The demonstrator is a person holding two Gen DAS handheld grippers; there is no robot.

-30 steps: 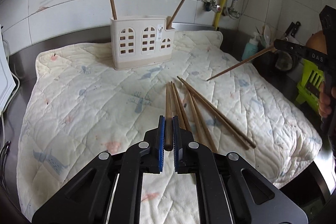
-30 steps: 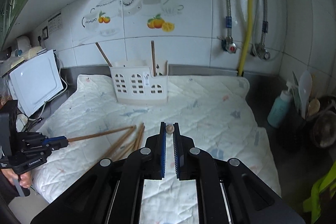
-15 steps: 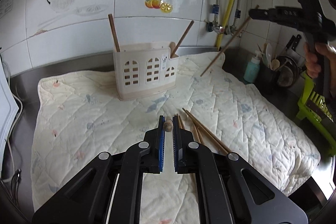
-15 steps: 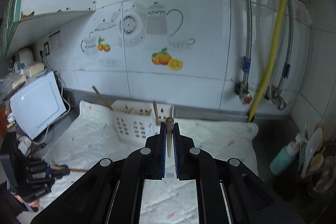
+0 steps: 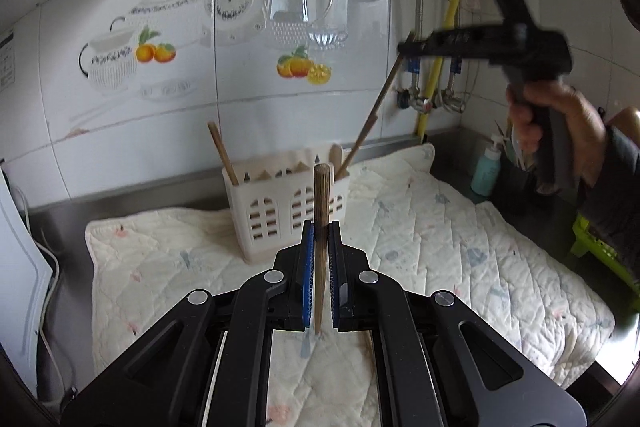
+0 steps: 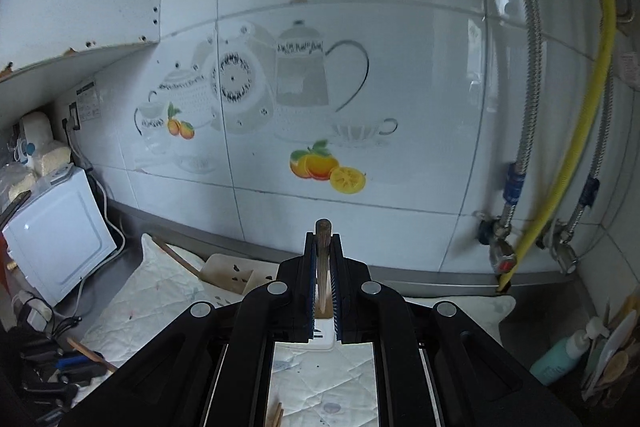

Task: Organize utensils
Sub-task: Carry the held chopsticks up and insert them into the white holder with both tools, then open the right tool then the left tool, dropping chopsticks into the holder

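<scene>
Left wrist view shows the left gripper [image 5: 321, 247] pinching a wooden chopstick [image 5: 321, 195] that stands up between its fingers. Behind it a white holder [image 5: 280, 219] sits on a quilted cloth [image 5: 460, 247] with two sticks in it. Only this view shows a hand [image 5: 560, 123] holding the right gripper [image 5: 404, 49] high, with its chopstick [image 5: 376, 111] slanting down, a bit blurry. Right wrist view shows that gripper's fingers pinching the stick, plus a tiled wall [image 6: 400, 67], a yellow pipe [image 6: 580, 147] and the steel counter [image 6: 536, 323].
</scene>
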